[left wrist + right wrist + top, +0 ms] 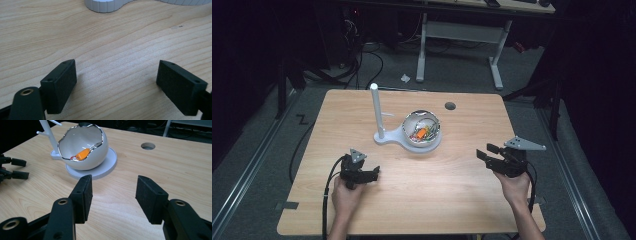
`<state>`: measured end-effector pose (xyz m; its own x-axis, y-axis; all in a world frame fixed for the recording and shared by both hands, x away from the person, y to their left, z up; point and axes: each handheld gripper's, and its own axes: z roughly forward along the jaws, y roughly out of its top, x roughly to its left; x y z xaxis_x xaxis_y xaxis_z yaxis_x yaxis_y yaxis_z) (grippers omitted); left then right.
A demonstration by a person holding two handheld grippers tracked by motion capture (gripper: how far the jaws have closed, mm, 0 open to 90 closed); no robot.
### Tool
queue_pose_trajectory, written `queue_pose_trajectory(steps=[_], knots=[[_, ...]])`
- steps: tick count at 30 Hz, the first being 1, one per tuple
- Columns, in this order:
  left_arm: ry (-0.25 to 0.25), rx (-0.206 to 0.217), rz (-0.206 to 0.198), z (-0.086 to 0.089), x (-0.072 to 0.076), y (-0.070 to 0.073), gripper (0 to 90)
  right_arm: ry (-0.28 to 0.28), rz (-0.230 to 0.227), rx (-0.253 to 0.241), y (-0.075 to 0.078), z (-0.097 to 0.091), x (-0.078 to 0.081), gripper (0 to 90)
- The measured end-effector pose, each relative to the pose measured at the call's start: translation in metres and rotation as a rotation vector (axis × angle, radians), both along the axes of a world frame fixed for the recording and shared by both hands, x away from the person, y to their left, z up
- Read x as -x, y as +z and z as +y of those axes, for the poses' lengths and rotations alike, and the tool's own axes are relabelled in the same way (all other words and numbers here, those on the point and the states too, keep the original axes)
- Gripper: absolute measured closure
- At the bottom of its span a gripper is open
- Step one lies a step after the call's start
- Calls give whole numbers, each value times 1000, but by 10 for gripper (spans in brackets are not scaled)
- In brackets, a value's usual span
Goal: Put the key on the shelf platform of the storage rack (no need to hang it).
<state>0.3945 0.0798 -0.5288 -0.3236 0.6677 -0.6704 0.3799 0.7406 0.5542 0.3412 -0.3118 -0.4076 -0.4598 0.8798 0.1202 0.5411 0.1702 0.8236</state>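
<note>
A white bowl shaped like a cracked eggshell is sitting on a round white stand near the middle of the wooden table, with a tall white post rising from the stand's left end. Small bits are lying inside the bowl, one of them orange; the rest are too small to make out. The right gripper is hanging low over the table to the right of the bowl, its jaws standing well apart with nothing between them, and pointing left and slightly away from the person, so the bowl is lying ahead of the fingers and a little to their left in the right gripper view. The left gripper is resting near the table's front left, jaws likewise wide and empty, with the stand's base just ahead of it. The left one is looking somewhat nearer the stand, but the right is aiming squarely at the bowl's open side, so it seems the likelier one to reach in.
</note>
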Motion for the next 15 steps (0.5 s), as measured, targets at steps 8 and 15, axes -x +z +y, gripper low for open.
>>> queue_pose_trajectory(steps=[8,15], knots=[[0,-1,-1,0,0,0,169,-1,12,-5,-10,-1,7,477],[0,0,0,0,0,0,169,6,35,-5,-23,1,8,477]])
